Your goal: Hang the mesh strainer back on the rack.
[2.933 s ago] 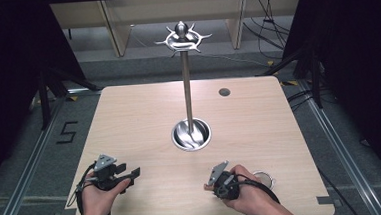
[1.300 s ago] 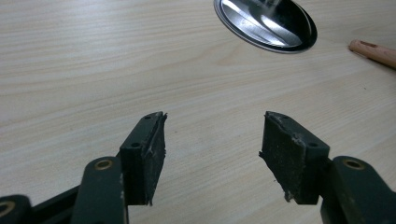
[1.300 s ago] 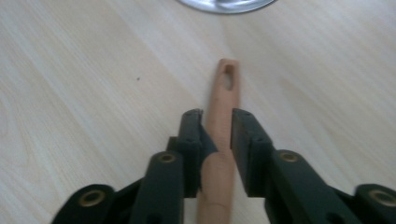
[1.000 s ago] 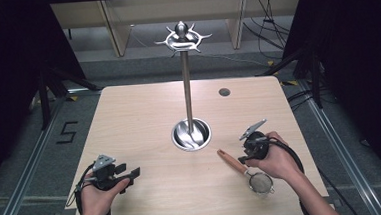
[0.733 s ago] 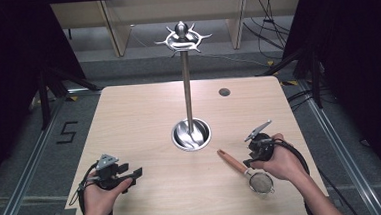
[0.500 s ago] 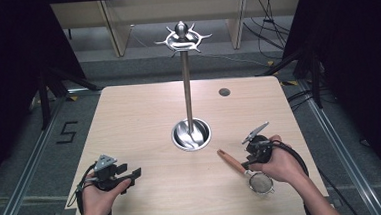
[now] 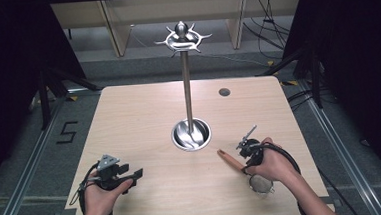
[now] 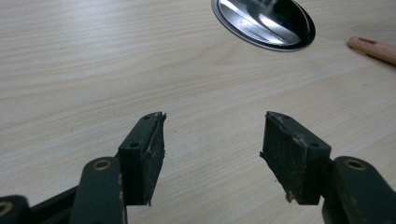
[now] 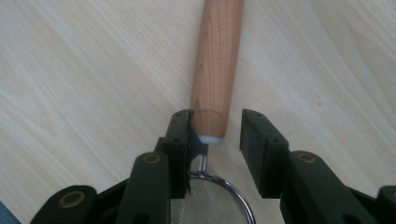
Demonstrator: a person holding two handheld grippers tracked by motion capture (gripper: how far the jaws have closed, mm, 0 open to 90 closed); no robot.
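Pale wood and bright steel

The table (image 7: 129,121) is showing light streaked grain; the strainer (image 9: 217,65) is wearing a reddish-brown handle (white-tipped); the stand (image 7: 187,87) is gleaming silver.

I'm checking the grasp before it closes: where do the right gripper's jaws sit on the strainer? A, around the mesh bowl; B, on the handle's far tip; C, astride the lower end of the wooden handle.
C: the right gripper has open jaws flanking the strainer's handle where it meets the mesh.

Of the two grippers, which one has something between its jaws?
The right gripper: its open jaws straddle the strainer's wooden handle, near the mesh end. The left gripper is also open, but has only bare table between its jaws.
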